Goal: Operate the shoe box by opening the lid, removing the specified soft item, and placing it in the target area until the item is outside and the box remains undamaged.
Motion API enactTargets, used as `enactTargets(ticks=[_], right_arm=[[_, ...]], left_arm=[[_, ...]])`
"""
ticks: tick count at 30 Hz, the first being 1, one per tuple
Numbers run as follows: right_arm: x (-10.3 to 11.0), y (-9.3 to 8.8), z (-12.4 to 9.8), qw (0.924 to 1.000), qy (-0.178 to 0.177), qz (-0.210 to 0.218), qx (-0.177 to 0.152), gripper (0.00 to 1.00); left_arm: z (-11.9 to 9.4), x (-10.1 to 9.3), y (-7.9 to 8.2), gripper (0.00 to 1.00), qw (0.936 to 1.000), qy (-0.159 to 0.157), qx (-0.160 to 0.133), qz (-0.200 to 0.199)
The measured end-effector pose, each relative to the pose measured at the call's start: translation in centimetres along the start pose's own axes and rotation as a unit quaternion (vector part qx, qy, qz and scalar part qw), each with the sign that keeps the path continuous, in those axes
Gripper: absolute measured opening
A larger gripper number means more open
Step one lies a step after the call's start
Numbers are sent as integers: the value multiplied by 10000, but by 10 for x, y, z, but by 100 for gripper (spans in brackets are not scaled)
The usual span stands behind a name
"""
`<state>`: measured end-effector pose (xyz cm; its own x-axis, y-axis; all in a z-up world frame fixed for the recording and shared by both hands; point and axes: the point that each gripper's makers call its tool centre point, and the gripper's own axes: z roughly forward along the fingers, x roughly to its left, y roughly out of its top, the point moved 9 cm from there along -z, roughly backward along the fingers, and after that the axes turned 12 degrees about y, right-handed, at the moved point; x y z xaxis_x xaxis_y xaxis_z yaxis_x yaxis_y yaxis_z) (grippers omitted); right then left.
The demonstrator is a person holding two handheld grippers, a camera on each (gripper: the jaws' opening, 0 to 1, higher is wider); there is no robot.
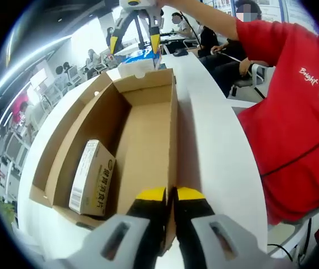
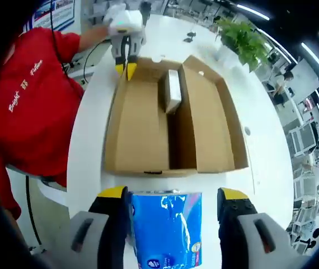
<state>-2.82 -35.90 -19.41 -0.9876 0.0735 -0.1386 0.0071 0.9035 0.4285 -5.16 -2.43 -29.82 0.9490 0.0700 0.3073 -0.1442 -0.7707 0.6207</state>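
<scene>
**Blue soft pack out of the box, between the right gripper's jaws**

In the right gripper view, the right gripper [image 2: 170, 203] stands with its yellow-tipped jaws spread wide, one on each side of a blue soft pack [image 2: 168, 227] printed with white. The pack's long axis runs along the jaws, from the camera toward the shoe box; its far end lies just short of the near wall of the box. Whether the jaws press on the pack's sides or only flank it cannot be told. The pack is outside the box, over the white table [image 2: 89, 129].

The shoe box [image 2: 140, 131] is open, its lid [image 2: 215, 123] folded flat beside the tray, so the two brown cardboard troughs lie side by side. A small white carton [image 2: 172, 89] rests inside, near the fold between tray and lid, with its long axis parallel to the box's length.

In the left gripper view, the left gripper [image 1: 170, 197] has its jaws nearly together, pinching the thin cardboard wall of the shoe box [image 1: 148, 140] at the near end. The carton [image 1: 92, 178] lies in the trough to the left, its printed face up. At the far end of the box the right gripper [image 1: 148, 35] shows above the blue pack [image 1: 141, 55].

A person in a red shirt [image 1: 294, 129] stands beside the table [image 1: 215, 145]. A potted plant [image 2: 243, 39] sits at the table's far side.
</scene>
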Motion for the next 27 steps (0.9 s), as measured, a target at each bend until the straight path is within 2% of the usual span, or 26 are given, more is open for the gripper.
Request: enactTargets(ticks=[2, 6, 8, 11, 13, 16, 19, 20, 21, 22, 24, 27], right_arm=[[2, 9, 1, 9994, -74, -167, -296, 58], [5, 23, 5, 9979, -220, -241, -552, 57], [7, 30, 10, 9961, -190, -169, -839, 56], [6, 34, 12, 9944, -333, 41, -1006, 55], [2, 36, 11, 9898, -629, 146, -1270, 55], [-3, 37, 11, 9822, -822, 322, -1660, 54], [-5, 39, 12, 9773, -1051, 360, -1807, 53], [-8, 39, 12, 9748, -1264, 396, -1792, 51], [-11, 38, 12, 9711, -1651, 411, -1675, 48], [-13, 36, 14, 9690, -1776, 396, -1674, 46], [-13, 39, 17, 9646, -1867, 446, -1806, 40], [-12, 42, 24, 9579, -1857, 821, -2029, 39]], left_arm=[[0, -1, 1, 4, 10000, 1, -2, 1], [-1, -1, 1, 5, 10000, 12, -9, 9], [-1, -2, 1, 5, 10000, 16, -15, 10], [-1, -1, 0, 5, 10000, 6, -14, -3], [-1, 0, -1, 5, 10000, 1, -9, -10], [0, 0, -1, 4, 10000, -15, 12, -44], [0, 0, -1, 5, 10000, -18, 25, -80], [0, 1, -1, 5, 10000, -15, 28, -93], [-1, 1, -1, 5, 9999, -8, 27, -114], [-1, 1, -1, 5, 9999, -5, 26, -114], [-1, 1, -1, 5, 9999, -6, 27, -107], [-1, 1, 0, 5, 9999, -8, 34, -109]])
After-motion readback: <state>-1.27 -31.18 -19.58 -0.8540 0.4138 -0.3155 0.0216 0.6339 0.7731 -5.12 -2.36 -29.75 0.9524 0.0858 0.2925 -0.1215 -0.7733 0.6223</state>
